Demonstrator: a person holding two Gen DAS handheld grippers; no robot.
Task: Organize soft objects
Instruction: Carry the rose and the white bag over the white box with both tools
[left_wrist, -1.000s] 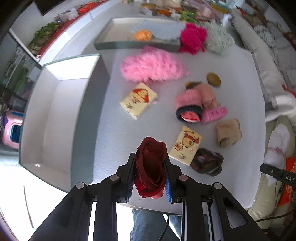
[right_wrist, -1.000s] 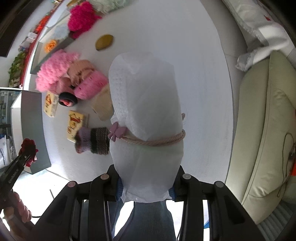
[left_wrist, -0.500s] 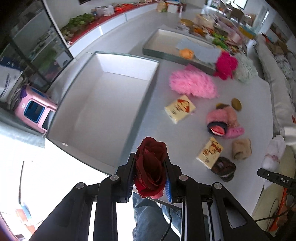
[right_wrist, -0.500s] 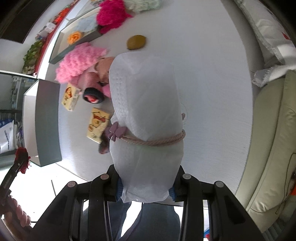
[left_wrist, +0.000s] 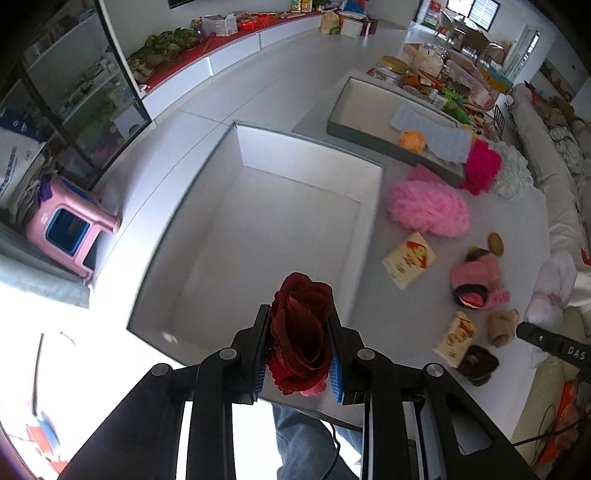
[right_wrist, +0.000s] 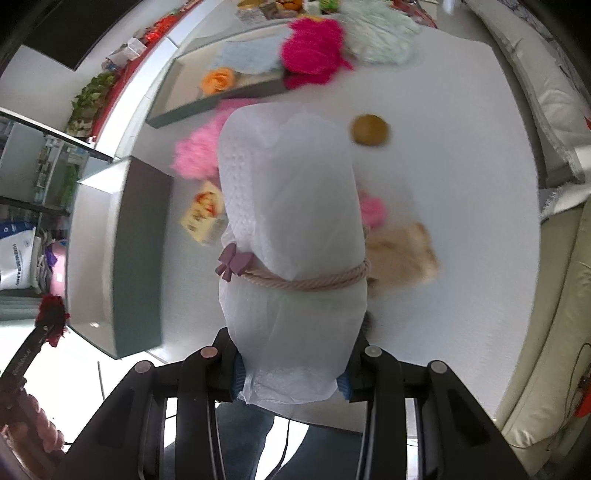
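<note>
— Where's the dark red fabric rose (left_wrist: 301, 334) sitting?

— Pinched between the fingers (left_wrist: 260, 347) of the left gripper (left_wrist: 299, 354), which are squeezed tight against both its sides. It hangs above the near edge of the big white box (left_wrist: 280, 229), whose inside is bare as far as I can see.

— And the other hand?

— The right gripper (right_wrist: 291, 373) has its fingers (right_wrist: 236, 369) clamped on the bottom end of a white fabric roll (right_wrist: 291, 236), tied round with a pink cord (right_wrist: 306, 282) that carries a small mauve bow (right_wrist: 231, 260). The roll stands up along the gripper and hides much of the counter (right_wrist: 461, 155) behind it.

— What lies around them?

— To the right of the box on the counter: a fluffy pink piece (left_wrist: 428, 208), two yellow printed packets (left_wrist: 408, 258) (left_wrist: 456, 338), a pink knitted item with a dark opening (left_wrist: 476, 280), a tan fuzzy piece (left_wrist: 500, 326), a dark brown knitted one (left_wrist: 478, 363), and a small brown oval thing (left_wrist: 495, 243). Further back there's a shallow grey tray (left_wrist: 369, 134) holding an orange flower (left_wrist: 413, 139) and a pale cloth (left_wrist: 432, 138), with a magenta fluffy piece (left_wrist: 482, 170) at its corner.

— Can the grippers see each other?

— Yes; the right camera catches the left gripper at its lower left edge with the rose on its tip, held by the person's hand (right_wrist: 26, 424).
</note>
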